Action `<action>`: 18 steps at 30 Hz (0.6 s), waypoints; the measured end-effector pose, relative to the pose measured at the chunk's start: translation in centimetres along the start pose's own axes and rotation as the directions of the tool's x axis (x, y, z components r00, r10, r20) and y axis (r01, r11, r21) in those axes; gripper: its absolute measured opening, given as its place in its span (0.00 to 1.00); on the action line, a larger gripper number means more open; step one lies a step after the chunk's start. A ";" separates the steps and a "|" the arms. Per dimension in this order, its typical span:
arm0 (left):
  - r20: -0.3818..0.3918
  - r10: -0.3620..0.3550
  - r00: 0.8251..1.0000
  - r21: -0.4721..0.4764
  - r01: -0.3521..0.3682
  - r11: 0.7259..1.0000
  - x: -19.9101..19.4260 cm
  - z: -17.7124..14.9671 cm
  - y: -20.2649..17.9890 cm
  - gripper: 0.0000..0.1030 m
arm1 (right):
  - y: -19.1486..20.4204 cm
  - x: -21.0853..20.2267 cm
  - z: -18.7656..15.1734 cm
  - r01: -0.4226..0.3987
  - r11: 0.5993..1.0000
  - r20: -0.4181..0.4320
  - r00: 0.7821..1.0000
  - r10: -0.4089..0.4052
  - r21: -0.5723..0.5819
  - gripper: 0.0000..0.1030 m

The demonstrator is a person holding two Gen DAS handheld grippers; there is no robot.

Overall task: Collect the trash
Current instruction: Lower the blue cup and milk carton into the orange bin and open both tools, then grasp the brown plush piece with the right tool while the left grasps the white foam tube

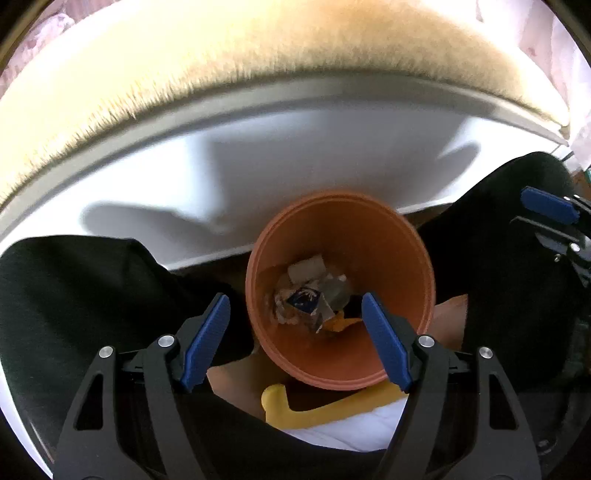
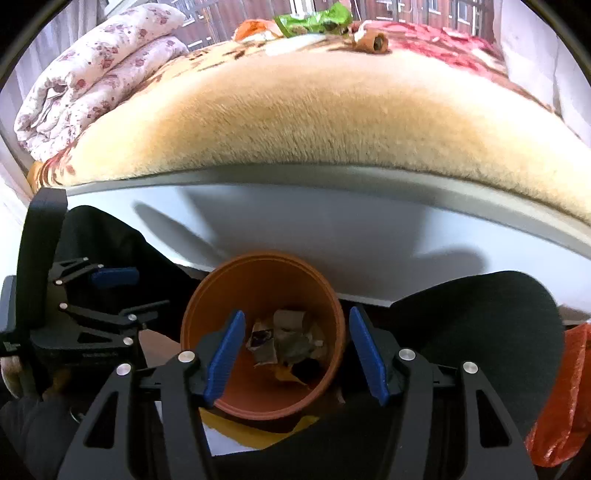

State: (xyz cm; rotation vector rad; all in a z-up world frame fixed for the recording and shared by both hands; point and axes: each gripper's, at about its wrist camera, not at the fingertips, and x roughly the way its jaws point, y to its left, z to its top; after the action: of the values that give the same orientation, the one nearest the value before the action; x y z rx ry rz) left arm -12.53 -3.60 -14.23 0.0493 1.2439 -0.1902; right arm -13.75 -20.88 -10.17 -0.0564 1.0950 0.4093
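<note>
- Low in the middle of both wrist views sits the orange bin (image 1: 338,291), between your dark trouser legs, close against the white bed frame (image 1: 258,166).
- Bottom of the bin holds crumpled paper scraps (image 1: 306,291) plus a yellow piece (image 1: 341,323), so some trash looks already collected.
- Your left gripper (image 1: 295,339) points down over the bin mouth, blue pads spread wide, nothing between them; one pad shows left of the rim, the other over the bin's right inner wall.
- Your right gripper (image 2: 295,354) hangs over the same bin, pads apart and empty; scraps show in the gap well below, not touched.
- Right gripper also shows at the right edge of the left wrist view, left gripper at the left edge of the right wrist view; both are close beside the bin.
- Upper middle of the right wrist view, far side of the tan blanket (image 2: 314,122): a green wrapper (image 2: 314,20), a small brown roll-like item (image 2: 373,42) and something orange beside the wrapper. These look like trash still left, though they are too far away to be sure.
- Folded floral quilt (image 2: 92,74) at upper left is bedding, leave it.
- Orange plastic bag (image 2: 561,398) at lower right edge; can't tell if it's trash or for holding trash.
- Yellow object (image 1: 314,406) under the bin, at bottom centre: unclear what it is.
- Judgement: part done, both grippers free, bed items remaining.
</note>
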 end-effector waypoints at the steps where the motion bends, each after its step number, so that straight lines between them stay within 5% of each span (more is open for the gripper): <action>1: 0.025 -0.002 1.000 0.006 0.002 1.000 -0.8 0.0 0.0 0.70 | 0.2 -0.3 0.0 0.006 1.000 0.005 1.000 -0.006 -0.008 0.61; 7: 0.176 -0.023 0.984 0.065 0.012 0.998 -6.6 1.1 -0.2 0.73 | 0.8 -3.8 1.3 0.034 0.997 0.087 0.996 -0.027 -0.075 0.66; 12: 0.350 -0.004 0.937 0.088 -0.028 0.996 -11.5 4.5 0.2 0.87 | -1.1 -6.7 6.5 0.041 0.997 0.199 0.980 -0.027 -0.064 0.68; 18: 0.459 0.008 0.888 0.035 -0.027 0.999 -12.2 11.5 1.5 0.88 | -4.1 -7.0 15.5 0.097 0.994 0.342 0.937 -0.071 -0.058 0.78</action>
State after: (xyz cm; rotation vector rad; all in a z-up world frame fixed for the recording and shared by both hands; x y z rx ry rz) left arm -5.22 -2.34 0.91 0.0471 0.7642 -0.1977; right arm -1.90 -22.95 2.48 -0.0944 0.7335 0.3663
